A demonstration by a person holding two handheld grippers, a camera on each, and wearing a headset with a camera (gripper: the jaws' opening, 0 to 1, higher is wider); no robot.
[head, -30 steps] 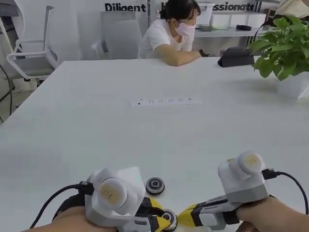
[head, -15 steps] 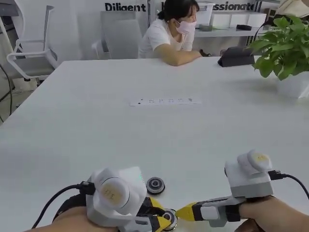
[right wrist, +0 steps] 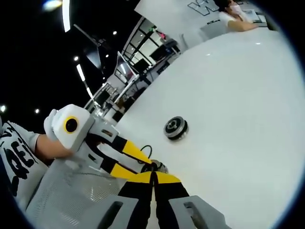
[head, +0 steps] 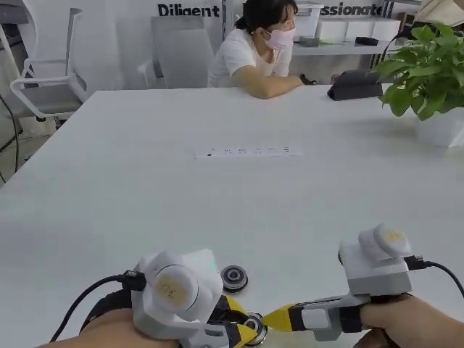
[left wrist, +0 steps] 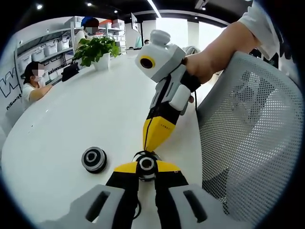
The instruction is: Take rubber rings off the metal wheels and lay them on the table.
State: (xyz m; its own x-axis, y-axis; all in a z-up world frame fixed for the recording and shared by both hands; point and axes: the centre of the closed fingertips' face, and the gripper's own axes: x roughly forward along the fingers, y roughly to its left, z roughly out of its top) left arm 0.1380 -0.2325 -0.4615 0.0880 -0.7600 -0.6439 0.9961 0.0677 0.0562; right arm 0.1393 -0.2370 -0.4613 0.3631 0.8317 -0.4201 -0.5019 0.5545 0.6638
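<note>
Head view: two wheels on your desk [head: 145, 188] — free wheel [head: 233, 277] beside the clamped wheel [head: 254, 324] in your left tool [head: 251, 331]; power strip [head: 249, 152] farther off. Left gripper view: right tool [left wrist: 151, 144], jaws together, touches it. Right gripper view: free wheel lies beyond.

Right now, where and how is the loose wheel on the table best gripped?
Probably from above, with the jaws straddling its black outer rim on opposite sides: the loose wheel lies flat on the table, hub up.
</note>
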